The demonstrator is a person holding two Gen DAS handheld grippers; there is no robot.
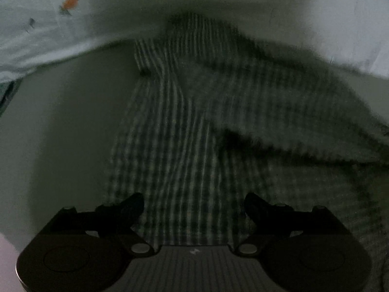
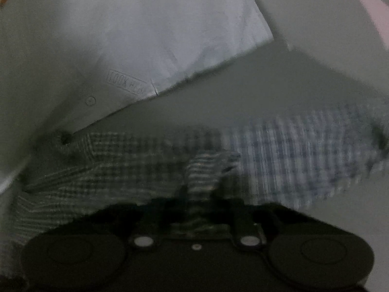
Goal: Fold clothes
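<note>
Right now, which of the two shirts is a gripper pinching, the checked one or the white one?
The checked shirt. The right gripper is shut on a bunched fold of it. The white shirt with the printed label lies beyond, untouched. The left gripper is open above the checked cloth.

We read home laundry spot, dimly lit. Checked shirt (image 1: 194, 126) spread on plain pale worktop (image 1: 60, 126); white garment (image 2: 158, 29) with stamped label and button lies beside it; pale cloth with orange print (image 1: 71, 0) beyond. Room itself not visible.
</note>
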